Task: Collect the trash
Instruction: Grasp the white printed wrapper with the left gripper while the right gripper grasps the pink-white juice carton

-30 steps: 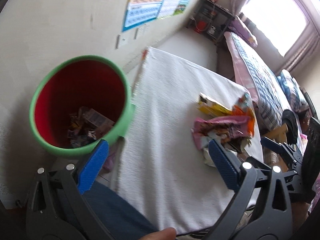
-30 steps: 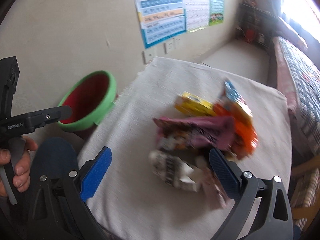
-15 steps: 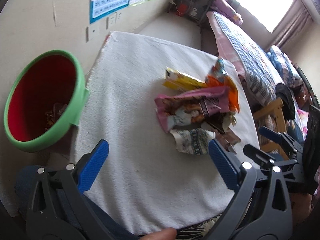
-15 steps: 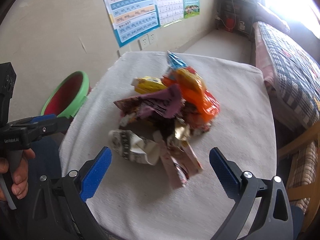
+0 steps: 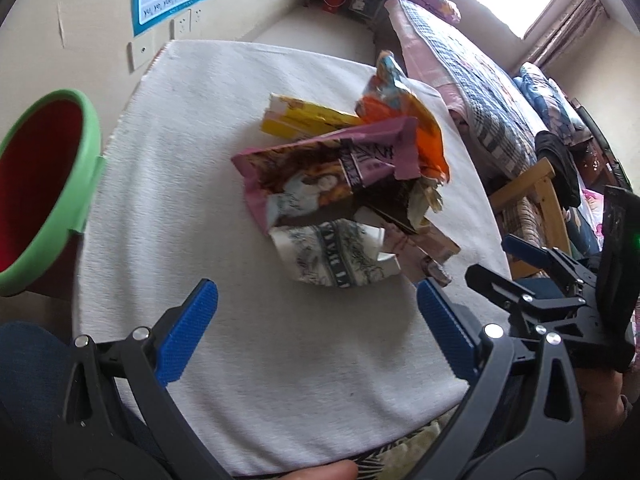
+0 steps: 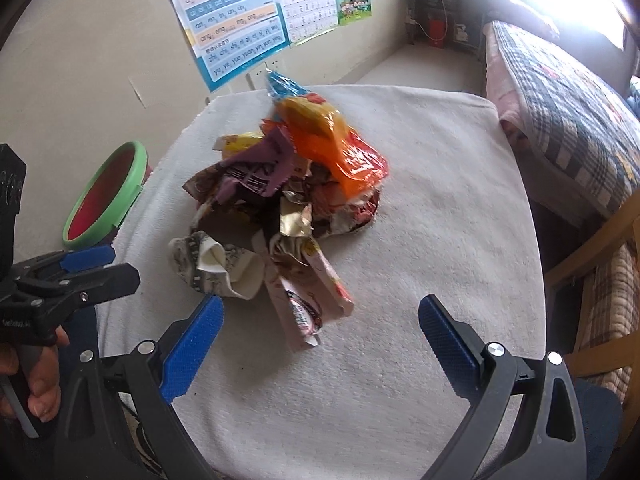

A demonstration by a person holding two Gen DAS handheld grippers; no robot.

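A heap of crumpled snack wrappers lies near the middle of the white-clothed tabletop. The left gripper and the right gripper hover at its near edge, jaws wide, holding nothing. A green-rimmed red bin stands off the table's left edge.

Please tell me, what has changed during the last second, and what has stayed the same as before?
The left hand-held gripper swung away from the green bin toward the wrapper pile on the white cloth, and the bin slid to the view's left edge. The right hand-held gripper moved closer to the pile. Nothing was grasped or released. Both stay open and empty; the pile looks undisturbed.
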